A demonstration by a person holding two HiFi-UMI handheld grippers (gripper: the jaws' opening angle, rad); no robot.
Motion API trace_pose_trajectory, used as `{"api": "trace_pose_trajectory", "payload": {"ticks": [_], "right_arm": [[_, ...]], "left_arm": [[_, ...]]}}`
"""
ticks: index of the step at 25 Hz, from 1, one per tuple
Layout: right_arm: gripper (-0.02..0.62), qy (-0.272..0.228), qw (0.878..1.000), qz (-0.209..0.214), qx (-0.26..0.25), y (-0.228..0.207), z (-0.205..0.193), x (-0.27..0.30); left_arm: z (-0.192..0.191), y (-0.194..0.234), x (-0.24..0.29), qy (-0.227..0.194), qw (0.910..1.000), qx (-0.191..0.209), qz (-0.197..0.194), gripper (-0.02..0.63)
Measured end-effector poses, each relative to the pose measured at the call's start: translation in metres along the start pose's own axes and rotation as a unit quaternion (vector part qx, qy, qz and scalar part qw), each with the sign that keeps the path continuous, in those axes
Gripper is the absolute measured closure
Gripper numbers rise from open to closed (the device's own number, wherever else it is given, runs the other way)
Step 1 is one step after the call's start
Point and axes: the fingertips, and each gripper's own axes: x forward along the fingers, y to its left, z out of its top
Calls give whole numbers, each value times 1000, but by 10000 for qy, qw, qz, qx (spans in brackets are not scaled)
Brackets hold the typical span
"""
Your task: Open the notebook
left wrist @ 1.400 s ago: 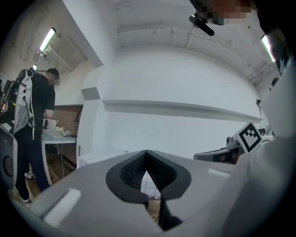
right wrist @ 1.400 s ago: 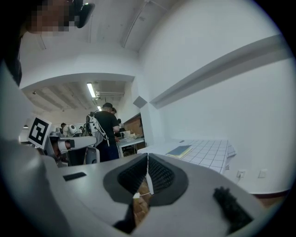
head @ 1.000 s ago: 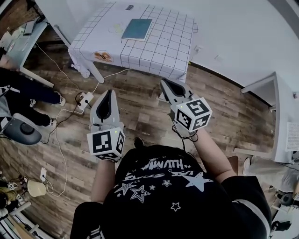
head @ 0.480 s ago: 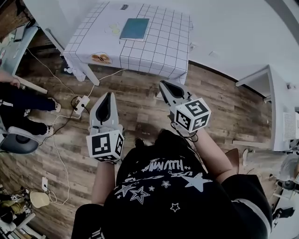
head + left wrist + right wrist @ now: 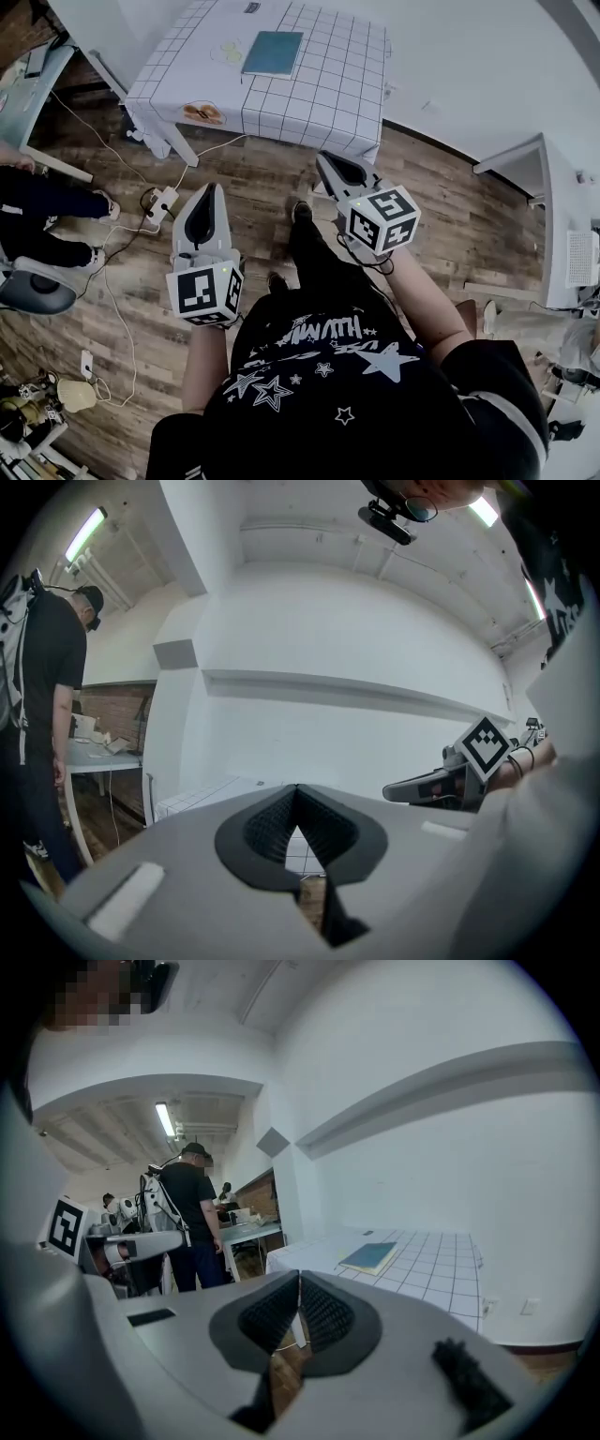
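The teal notebook [image 5: 273, 52] lies closed on the checked table [image 5: 328, 103], long axis pointing away, well ahead of left gripper [image 5: 211, 187] and right gripper [image 5: 323, 161] — both pinched together, empty — the right slightly nearer.

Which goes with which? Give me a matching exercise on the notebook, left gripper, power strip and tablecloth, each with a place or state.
Things:
1. notebook
2. left gripper
3. power strip
4. tablecloth

Place or state:
A. lying on the wooden floor
B. closed, flat on the tablecloth
C. white with a dark grid
D. jaws together, nothing held

Pairs: 1-B, 2-D, 3-A, 4-C
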Motion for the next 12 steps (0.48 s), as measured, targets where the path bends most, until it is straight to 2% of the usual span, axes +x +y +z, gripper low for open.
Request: {"api": "trace_pose_trajectory", "payload": {"ticks": [5, 12], "right_arm": [[578, -112, 9998, 175, 15, -10, 12, 29], [578, -86, 9993, 365, 85, -46, 22, 68]], "left_arm": [[3, 14, 15, 24, 9998, 92, 185, 597], [0, 23, 64, 174, 9995, 163, 205, 597]]}}
